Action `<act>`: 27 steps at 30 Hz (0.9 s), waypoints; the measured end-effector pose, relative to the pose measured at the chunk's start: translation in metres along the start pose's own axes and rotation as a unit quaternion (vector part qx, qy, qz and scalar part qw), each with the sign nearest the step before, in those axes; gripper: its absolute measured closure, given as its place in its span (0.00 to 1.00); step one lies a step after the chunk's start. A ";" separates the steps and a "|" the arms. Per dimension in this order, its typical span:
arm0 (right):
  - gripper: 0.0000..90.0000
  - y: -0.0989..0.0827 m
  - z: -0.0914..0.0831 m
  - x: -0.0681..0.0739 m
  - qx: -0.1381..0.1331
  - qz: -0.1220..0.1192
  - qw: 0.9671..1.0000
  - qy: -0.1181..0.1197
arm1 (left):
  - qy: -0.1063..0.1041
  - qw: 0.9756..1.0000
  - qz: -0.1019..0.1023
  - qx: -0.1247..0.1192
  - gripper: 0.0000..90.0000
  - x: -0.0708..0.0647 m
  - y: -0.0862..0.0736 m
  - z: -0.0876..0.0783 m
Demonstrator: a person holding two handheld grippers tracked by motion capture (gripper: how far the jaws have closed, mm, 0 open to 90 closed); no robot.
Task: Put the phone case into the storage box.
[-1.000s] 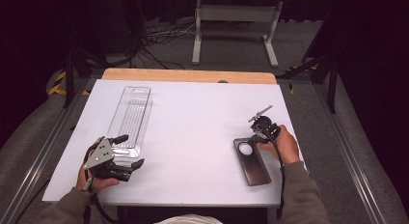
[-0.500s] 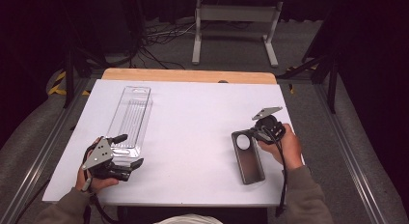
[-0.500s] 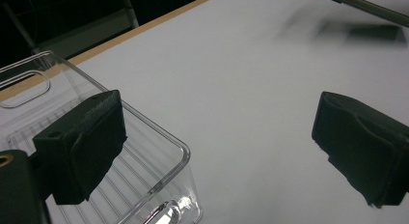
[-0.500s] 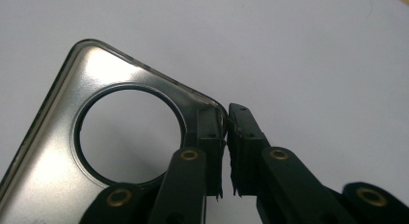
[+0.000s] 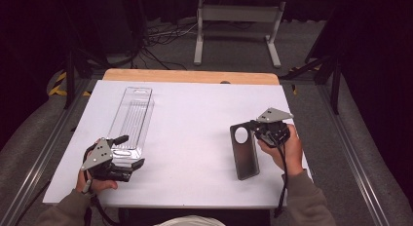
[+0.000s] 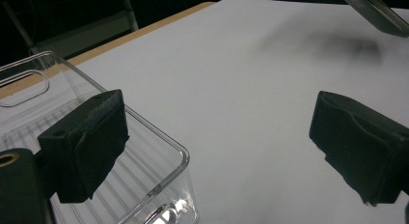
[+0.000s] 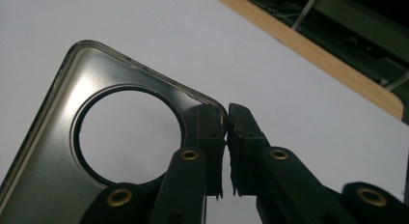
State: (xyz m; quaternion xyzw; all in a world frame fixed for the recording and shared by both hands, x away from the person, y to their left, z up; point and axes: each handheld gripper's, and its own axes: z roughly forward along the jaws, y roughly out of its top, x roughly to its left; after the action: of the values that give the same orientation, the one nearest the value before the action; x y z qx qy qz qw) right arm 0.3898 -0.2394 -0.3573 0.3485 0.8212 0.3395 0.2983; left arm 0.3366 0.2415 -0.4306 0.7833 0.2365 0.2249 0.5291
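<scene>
A dark phone case (image 5: 243, 153) with a round camera hole lies at the right of the white table (image 5: 195, 114), its far end raised. My right gripper (image 5: 251, 124) is shut on the case's far corner; in the right gripper view the jaws (image 7: 225, 137) pinch the rim of the case (image 7: 53, 156) beside the hole. A long clear plastic tray (image 5: 132, 118) lies at the left. My left gripper (image 5: 130, 151) rests open at the tray's near end. In the left gripper view one pad (image 6: 87, 137) sits over the tray's corner (image 6: 164, 137); the other is over bare table.
A wooden strip (image 5: 190, 76) runs along the table's far edge. Beyond it a metal stand (image 5: 238, 14) and cables sit on the dark floor. Metal rails flank the table on both sides. The held case (image 6: 376, 11) appears at the top right of the left gripper view.
My right gripper has risen and shifted away from me, lifting the case's far end and dragging the case a little to the left. The left hand has not moved.
</scene>
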 end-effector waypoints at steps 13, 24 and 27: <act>0.94 0.007 -0.010 0.012 -0.062 0.003 0.998 -0.025 | 0.007 1.000 -0.002 0.002 0.07 -0.002 0.002 0.001; 0.94 0.015 -0.008 0.029 -0.096 0.004 0.995 -0.034 | 0.004 1.000 0.000 -0.002 0.08 -0.008 0.014 0.014; 0.94 0.017 -0.006 0.035 -0.107 0.005 0.993 -0.039 | 0.001 1.000 -0.003 -0.002 0.09 -0.009 0.021 0.019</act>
State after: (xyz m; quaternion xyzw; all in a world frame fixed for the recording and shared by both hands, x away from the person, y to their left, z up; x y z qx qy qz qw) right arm 0.3719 -0.2056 -0.3499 0.3318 0.7661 0.4129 0.3640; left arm 0.3436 0.2155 -0.4182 0.7813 0.2388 0.2246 0.5312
